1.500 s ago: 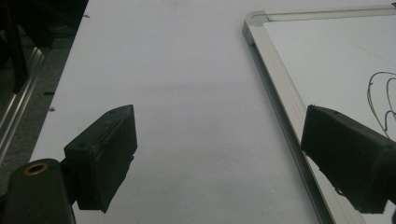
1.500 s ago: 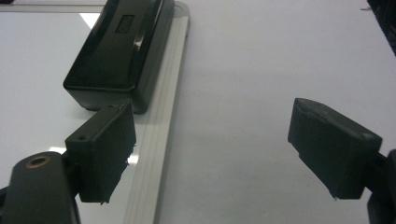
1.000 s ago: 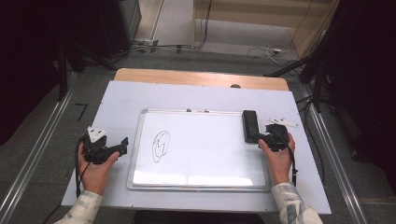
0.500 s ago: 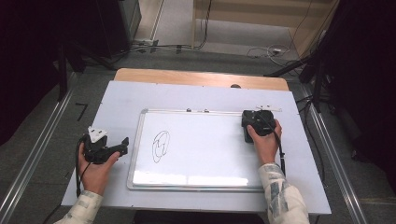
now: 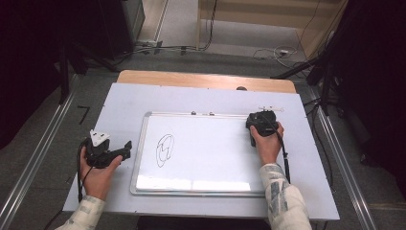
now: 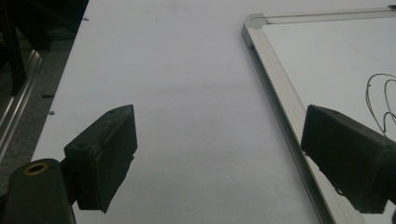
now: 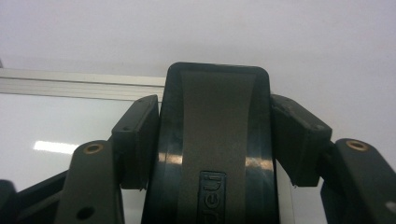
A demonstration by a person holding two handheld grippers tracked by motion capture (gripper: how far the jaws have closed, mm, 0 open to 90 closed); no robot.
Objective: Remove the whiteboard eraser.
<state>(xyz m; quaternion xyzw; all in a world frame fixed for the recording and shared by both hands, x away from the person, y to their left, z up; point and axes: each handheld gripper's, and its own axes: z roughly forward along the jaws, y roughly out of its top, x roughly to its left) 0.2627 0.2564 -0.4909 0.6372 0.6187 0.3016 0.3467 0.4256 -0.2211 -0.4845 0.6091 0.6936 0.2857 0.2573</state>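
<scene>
The black plastic whiteboard eraser (image 7: 217,144), clamped by the right gripper (image 5: 258,125) whose fingers have just been closing, needs flat pressure; the left gripper (image 6: 233,158) idles, fingers spread.

bare whiteboard (image 5: 210,153) surface open, eraser (image 7: 217,140) blocking its right edge
</scene>
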